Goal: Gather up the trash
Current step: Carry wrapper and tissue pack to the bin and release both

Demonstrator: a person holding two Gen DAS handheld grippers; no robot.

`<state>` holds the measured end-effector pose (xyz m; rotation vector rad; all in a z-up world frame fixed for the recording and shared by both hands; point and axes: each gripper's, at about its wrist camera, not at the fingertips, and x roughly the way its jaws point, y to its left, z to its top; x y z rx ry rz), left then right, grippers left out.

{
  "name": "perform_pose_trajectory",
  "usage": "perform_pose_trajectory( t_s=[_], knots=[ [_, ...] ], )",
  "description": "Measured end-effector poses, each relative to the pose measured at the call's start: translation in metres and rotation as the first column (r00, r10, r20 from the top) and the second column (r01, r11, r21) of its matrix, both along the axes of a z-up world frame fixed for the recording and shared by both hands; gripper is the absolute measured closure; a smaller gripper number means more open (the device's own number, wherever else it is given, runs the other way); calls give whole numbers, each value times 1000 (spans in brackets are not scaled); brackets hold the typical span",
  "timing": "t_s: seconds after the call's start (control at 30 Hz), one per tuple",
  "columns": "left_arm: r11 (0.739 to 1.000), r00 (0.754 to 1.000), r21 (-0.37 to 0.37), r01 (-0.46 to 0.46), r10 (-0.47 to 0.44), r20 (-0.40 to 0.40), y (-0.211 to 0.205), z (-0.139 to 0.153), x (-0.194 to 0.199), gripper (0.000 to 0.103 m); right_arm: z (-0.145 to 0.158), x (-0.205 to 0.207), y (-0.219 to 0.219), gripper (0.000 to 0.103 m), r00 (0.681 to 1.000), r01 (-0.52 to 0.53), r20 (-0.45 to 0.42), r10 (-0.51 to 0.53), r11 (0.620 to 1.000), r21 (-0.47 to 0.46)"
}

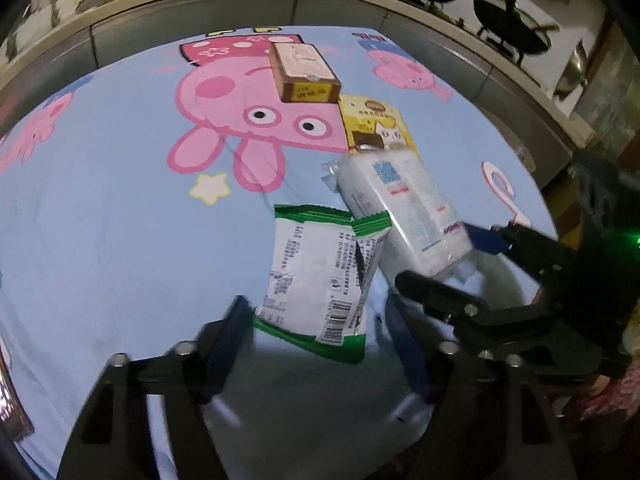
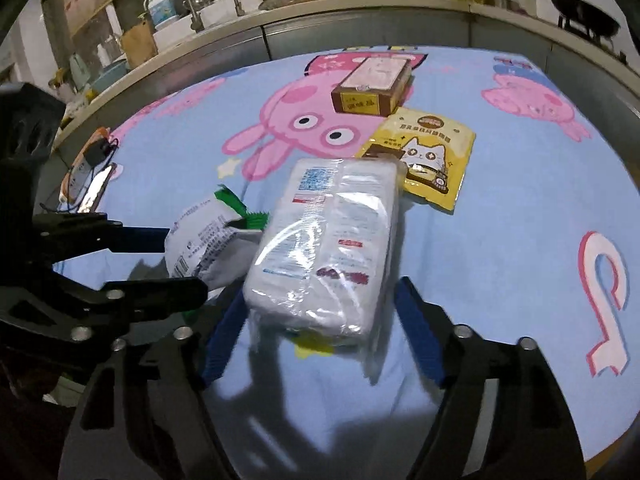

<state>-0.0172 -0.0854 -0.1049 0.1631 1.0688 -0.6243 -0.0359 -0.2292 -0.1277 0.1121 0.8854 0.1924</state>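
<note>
My left gripper (image 1: 317, 302) stands open around a green-and-white snack packet (image 1: 320, 276). The packet hangs blurred between the blue pads, with a gap on its right side. In the right wrist view the same left gripper (image 2: 184, 262) reaches in from the left, with the packet (image 2: 200, 240) between its fingers. My right gripper (image 2: 320, 296) is open around a white plastic-wrapped tissue pack (image 2: 328, 240), whose sides lie close to both pads without being pinched. The left wrist view shows the right gripper (image 1: 434, 254) and the pack (image 1: 404, 208) at the right.
A brown box (image 1: 304, 74) (image 2: 372, 84) and a yellow cat pouch (image 1: 374, 124) (image 2: 432, 156) lie farther back on the blue cartoon-pig tablecloth (image 2: 520, 220). A phone with a cable (image 2: 92, 176) sits at the left edge. A kitchen counter (image 2: 320, 20) runs behind.
</note>
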Motion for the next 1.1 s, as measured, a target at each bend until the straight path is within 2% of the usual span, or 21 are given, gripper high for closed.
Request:
perform_pose_trajectory(
  t_s=[0.03, 0.07, 0.1, 0.13, 0.2, 0.33, 0.43, 0.5, 0.57, 0.67, 0.77, 0.9, 1.0, 1.1],
  knots=[
    [1000, 1000, 23, 9, -9, -3, -4, -5, 1, 55, 0, -1, 0, 42, 1000, -4, 5, 4, 1000, -5],
    [999, 1000, 28, 15, -15, 25, -5, -3, -2, 64, 1, -3, -1, 45, 1000, -8, 8, 8, 1000, -5],
    [999, 999, 33, 30, -30, 17, -8, -4, -3, 70, 2, -5, -3, 46, 1000, -11, 15, 11, 1000, 2],
    [999, 999, 35, 38, -39, 16, -9, -3, -4, 72, 4, -9, -6, 46, 1000, -10, 26, 10, 1000, 12],
    [998, 999, 11, 54, -54, 3, -8, 3, -7, 74, 12, -16, -11, 47, 998, -20, 62, 17, 999, 46],
    [993, 997, -95, 69, -71, -15, -1, 28, -10, 74, 34, -35, -25, 47, 986, -6, 166, -9, 996, 91],
    [986, 996, -148, 79, -82, -21, -8, 47, -2, 74, 41, -39, -44, 47, 974, 55, 214, -79, 992, 113],
    [983, 995, -152, 99, -102, -15, -23, 54, 8, 74, 40, -36, -63, 47, 967, 105, 215, -133, 985, 136],
    [980, 989, -141, 143, -146, -11, -55, 60, 22, 74, 36, -32, -90, 46, 960, 166, 198, -199, 971, 170],
    [969, 977, -124, 212, -215, -10, -107, 66, 40, 74, 31, -33, -143, 46, 931, 284, 164, -327, 929, 239],
    [951, 957, -127, 280, -287, -38, -174, 68, 63, 74, 28, -42, -205, 45, 880, 401, 134, -456, 864, 303],
    [923, 928, -130, 362, -370, -47, -273, 70, 87, 74, 25, -52, -293, 44, 795, 541, 96, -599, 772, 333],
    [907, 910, -136, 398, -409, -66, -333, 67, 99, 74, 20, -52, -337, 43, 764, 586, 75, -640, 738, 333],
    [900, 901, -122, 417, -428, -76, -382, 60, 106, 73, 14, -47, -371, 42, 746, 619, 60, -663, 724, 306]
  ],
)
